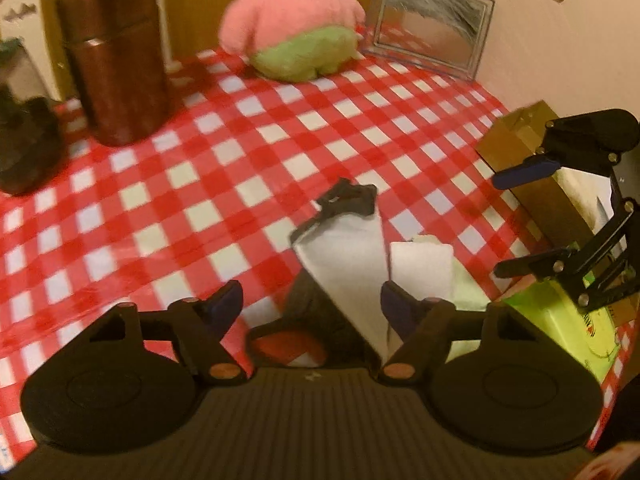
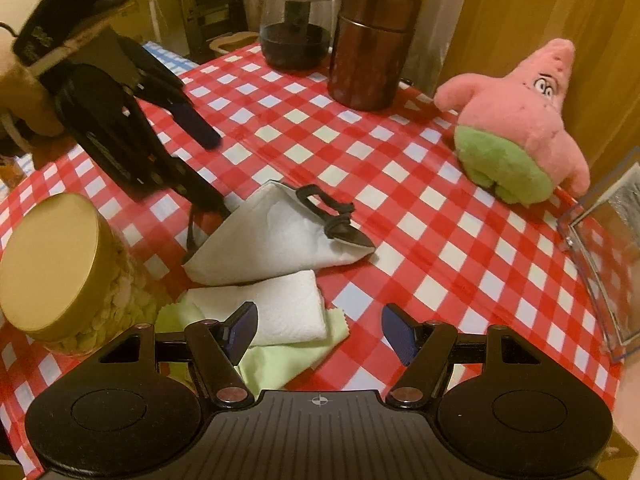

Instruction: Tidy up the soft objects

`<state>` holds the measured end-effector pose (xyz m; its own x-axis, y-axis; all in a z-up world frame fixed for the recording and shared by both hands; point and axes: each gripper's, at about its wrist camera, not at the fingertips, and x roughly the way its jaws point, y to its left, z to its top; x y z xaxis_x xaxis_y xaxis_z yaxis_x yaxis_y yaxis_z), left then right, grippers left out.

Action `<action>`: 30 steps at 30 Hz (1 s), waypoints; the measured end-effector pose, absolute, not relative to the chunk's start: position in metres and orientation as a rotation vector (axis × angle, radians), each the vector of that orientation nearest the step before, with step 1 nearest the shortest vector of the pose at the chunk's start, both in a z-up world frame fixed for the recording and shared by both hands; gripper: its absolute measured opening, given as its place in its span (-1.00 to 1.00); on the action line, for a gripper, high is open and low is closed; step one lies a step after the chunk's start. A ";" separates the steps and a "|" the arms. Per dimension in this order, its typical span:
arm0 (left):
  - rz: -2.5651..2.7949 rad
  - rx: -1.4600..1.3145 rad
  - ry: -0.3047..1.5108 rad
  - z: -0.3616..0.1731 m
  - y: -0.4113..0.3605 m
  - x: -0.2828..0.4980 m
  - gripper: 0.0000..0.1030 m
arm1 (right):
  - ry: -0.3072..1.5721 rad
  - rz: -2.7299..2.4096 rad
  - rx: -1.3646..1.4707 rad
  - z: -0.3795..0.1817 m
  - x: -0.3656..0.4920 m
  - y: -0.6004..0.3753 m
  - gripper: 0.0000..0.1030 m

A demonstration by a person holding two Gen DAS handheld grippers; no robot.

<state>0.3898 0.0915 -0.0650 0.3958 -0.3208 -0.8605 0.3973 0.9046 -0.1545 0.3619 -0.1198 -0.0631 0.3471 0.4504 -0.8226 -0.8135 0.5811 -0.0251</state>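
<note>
A white face mask with black straps [image 2: 280, 236] lies on the checked tablecloth [image 2: 400, 200], also in the left wrist view [image 1: 344, 240]. A folded white towel [image 2: 288, 312] lies on a light green cloth [image 2: 280, 364] beside it; the towel shows in the left wrist view [image 1: 420, 268]. My left gripper [image 1: 312, 300] is open over the mask's near end, its lower finger at the mask's edge [image 2: 208, 200]. My right gripper [image 2: 320, 332] is open and empty just above the towel and green cloth. A pink and green star plush [image 2: 516, 128] sits far right, also in the left wrist view [image 1: 296, 24].
A brown canister [image 2: 372, 44] and a dark glass jar [image 2: 296, 24] stand at the back. A gold-lidded jar [image 2: 52, 264] stands near left. A clear plastic box [image 2: 604, 256] sits at the right edge. A green packet [image 1: 568, 328] and a brown box [image 1: 516, 140] lie right.
</note>
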 end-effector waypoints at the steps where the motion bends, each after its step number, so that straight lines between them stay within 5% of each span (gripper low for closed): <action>1: -0.466 0.069 1.085 -0.069 0.090 0.394 0.34 | 0.880 0.863 -0.480 -0.064 0.363 -0.119 0.34; 5: -0.512 0.015 1.163 -0.086 0.084 0.410 0.27 | 0.892 0.870 -0.476 -0.068 0.370 -0.118 0.31; 18: -0.547 0.066 1.206 -0.104 0.071 0.415 -0.93 | 0.966 0.951 -0.490 -0.082 0.376 -0.104 0.31; 30: -0.415 0.106 1.032 -0.041 0.125 0.411 -0.95 | 1.071 0.959 -0.539 -0.100 0.381 -0.086 0.30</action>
<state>0.4111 0.1245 -0.0413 0.4430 -0.2846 -0.8502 0.3832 0.9174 -0.1075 0.3811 -0.0858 -0.1000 0.1540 0.3883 -0.9086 -0.8604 0.5048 0.0699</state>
